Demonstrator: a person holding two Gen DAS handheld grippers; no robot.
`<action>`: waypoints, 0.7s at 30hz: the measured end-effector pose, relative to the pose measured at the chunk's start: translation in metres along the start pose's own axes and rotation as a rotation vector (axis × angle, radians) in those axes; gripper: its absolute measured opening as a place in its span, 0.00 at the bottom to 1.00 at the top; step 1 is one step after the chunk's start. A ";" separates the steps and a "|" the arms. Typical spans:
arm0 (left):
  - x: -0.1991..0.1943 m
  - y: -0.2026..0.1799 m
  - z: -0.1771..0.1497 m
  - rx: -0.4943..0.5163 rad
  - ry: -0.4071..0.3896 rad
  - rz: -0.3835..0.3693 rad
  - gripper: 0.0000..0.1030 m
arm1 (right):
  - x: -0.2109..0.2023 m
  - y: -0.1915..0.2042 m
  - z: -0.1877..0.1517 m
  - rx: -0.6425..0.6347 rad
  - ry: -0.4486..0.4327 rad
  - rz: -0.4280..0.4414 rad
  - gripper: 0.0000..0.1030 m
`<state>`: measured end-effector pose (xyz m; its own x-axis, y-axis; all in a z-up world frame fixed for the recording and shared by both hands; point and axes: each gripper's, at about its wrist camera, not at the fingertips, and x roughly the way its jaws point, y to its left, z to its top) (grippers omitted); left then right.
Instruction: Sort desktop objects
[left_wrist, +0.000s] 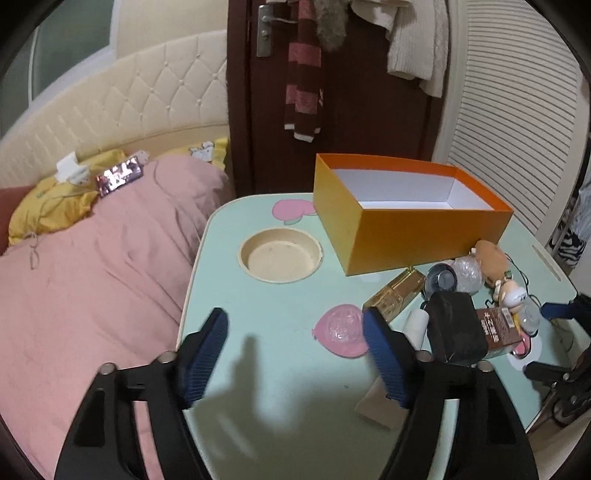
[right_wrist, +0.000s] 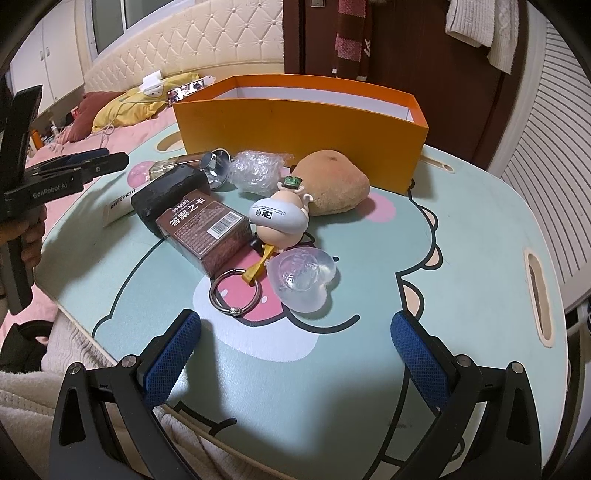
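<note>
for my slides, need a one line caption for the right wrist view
Open right hand-held gripper hovers before clutter beside an orange box on the table.

A bedroom: a bed under a pink quilt lies along the counter's left edge, with a yellow pillow against a cream tufted headboard. Beyond the counter's far edge stands a dark brown door with a metal handle, hung with a striped scarf and a white sweater. A white slatted panel fills the right side, and a window sits above the headboard.
</note>
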<state>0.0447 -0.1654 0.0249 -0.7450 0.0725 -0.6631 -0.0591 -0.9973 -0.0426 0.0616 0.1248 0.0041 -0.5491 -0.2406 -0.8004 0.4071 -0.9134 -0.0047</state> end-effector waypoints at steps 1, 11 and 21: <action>0.000 0.000 0.002 -0.002 0.004 -0.001 0.76 | 0.000 0.000 0.000 -0.001 -0.001 0.001 1.00; 0.009 0.000 0.011 0.038 0.064 0.005 0.75 | 0.001 0.001 0.002 -0.005 -0.008 0.005 1.00; 0.018 -0.014 0.012 0.082 0.122 -0.037 0.61 | 0.002 0.000 0.002 -0.007 -0.010 0.008 1.00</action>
<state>0.0243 -0.1504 0.0230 -0.6552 0.1031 -0.7484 -0.1428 -0.9897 -0.0114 0.0593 0.1237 0.0040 -0.5534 -0.2511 -0.7942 0.4164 -0.9092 -0.0027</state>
